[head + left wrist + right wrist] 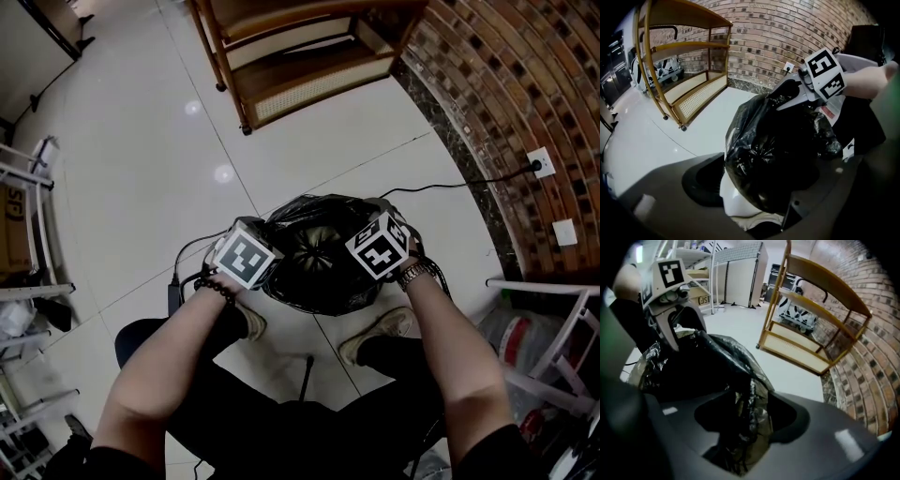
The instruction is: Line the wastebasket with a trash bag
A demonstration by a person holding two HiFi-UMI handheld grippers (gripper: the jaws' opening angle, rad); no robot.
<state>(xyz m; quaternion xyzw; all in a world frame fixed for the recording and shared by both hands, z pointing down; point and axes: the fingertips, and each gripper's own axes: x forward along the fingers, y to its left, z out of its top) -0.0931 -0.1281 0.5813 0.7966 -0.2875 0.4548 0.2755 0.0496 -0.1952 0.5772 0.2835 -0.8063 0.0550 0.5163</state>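
A black plastic trash bag (319, 251) lies at the centre of the head view, draped over a white wastebasket (736, 199). Only a patch of the wastebasket's wall is shown, under the film at the lower centre of the left gripper view. The left gripper (764, 187) is held at the bag's left edge. Its jaws are spread wide, the bag-covered rim is set between them, and no pinch is seen. The right gripper (745, 427) is held at the bag's right edge, its jaws likewise apart, with a crumpled strip of film standing in the gap. A wooden shelf cart (300, 56) stands at the top of the head view on the pale tiled floor (169, 141), beside a brick wall (506, 103) at the upper right.
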